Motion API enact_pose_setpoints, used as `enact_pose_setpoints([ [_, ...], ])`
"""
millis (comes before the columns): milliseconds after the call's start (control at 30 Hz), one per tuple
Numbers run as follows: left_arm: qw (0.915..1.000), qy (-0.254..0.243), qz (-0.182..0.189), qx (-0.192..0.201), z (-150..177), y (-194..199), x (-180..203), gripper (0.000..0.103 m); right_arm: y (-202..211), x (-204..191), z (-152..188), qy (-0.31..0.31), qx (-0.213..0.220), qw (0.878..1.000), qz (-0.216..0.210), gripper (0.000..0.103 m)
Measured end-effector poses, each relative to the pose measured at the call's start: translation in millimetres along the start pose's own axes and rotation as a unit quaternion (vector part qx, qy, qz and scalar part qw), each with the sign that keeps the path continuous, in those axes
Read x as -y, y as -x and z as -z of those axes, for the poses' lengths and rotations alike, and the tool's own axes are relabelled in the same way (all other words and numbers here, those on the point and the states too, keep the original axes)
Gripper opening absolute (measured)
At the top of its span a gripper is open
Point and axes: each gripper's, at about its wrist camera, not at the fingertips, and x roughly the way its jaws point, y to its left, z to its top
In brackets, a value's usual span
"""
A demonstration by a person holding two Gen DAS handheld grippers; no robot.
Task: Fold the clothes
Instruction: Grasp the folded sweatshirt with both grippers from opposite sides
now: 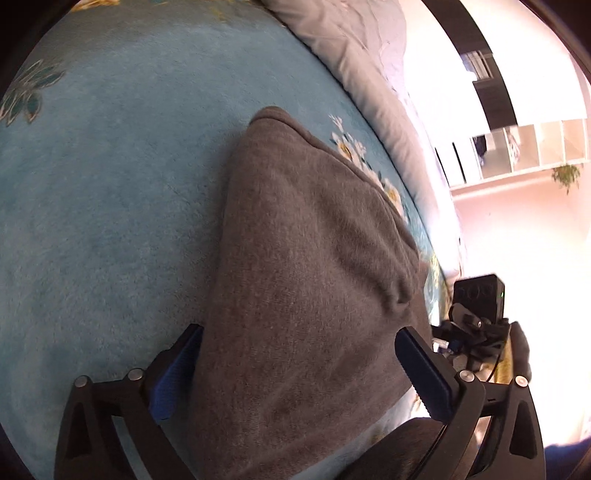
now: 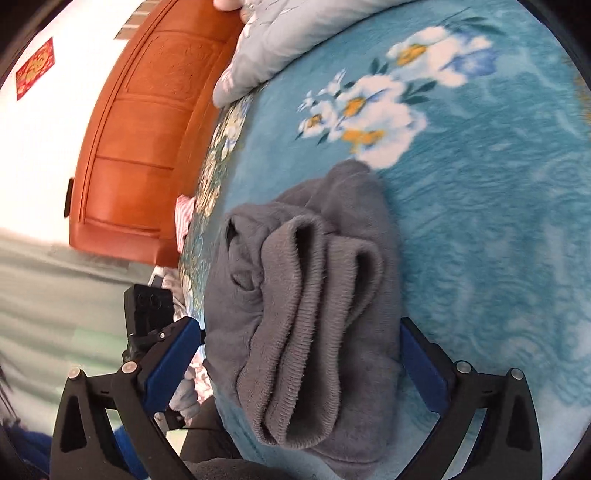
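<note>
A grey fleece garment (image 1: 306, 266) lies folded on a blue flowered blanket (image 1: 110, 192). In the left wrist view my left gripper (image 1: 295, 373) is open, its blue-padded fingers (image 1: 424, 373) spread to either side of the garment's near end. In the right wrist view the same garment (image 2: 310, 314) shows its ribbed cuffs or hem bunched in rolls. My right gripper (image 2: 299, 365) is open, its fingers (image 2: 171, 362) straddling the garment's near end. The other gripper's camera block shows in each view (image 1: 480, 295) (image 2: 147, 306).
A pale grey quilt (image 1: 354, 55) (image 2: 295, 33) lies along the far side of the blanket (image 2: 480, 221). An orange wooden headboard (image 2: 147, 129) stands at the bed's end. The bed edge drops to the floor at the left of the right wrist view.
</note>
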Motion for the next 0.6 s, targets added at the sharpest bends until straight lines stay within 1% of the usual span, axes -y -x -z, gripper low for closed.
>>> enact_pose_setpoints([
  [67, 0.9998, -0.018, -0.002, -0.001, 3.4, -0.7, 2.8, 0.103, -2.9, 0.3, -0.7, 0.0, -0.001, 1.0, -0.005, 0.103],
  [167, 0.9994, -0.03, -0.013, 0.002, 8.7, 1.3, 7.7, 0.103, -4.2, 1.2, 0.0, -0.001, 0.001, 1.0, -0.009, 0.103],
  [300, 0.9991, -0.03, -0.025, 0.014, 9.0, 1.3, 14.5, 0.102, -9.7, -2.9, 1.7, 0.014, -0.003, 1.0, 0.01, 0.103],
  [400, 0.9989, -0.039, -0.013, 0.024, 8.5, 2.8, 15.5, 0.102, -14.7, -7.2, -2.3, 0.015, -0.014, 1.0, 0.02, 0.103],
  [500, 0.9985, -0.05, -0.006, 0.022, 6.0, -2.9, 21.8, 0.101, -22.7, -11.7, -8.9, 0.012, -0.023, 1.0, 0.003, 0.103],
  [533, 0.9984, -0.053, -0.006, 0.02, 5.1, -5.0, 23.5, 0.1, -25.2, -12.5, -9.5, 0.018, -0.027, 0.999, 0.003, 0.103],
  [600, 0.9981, -0.057, -0.017, 0.018, 4.1, -8.7, 27.2, 0.093, -30.8, -16.1, -11.0, 0.032, -0.036, 0.999, 0.011, 0.103],
])
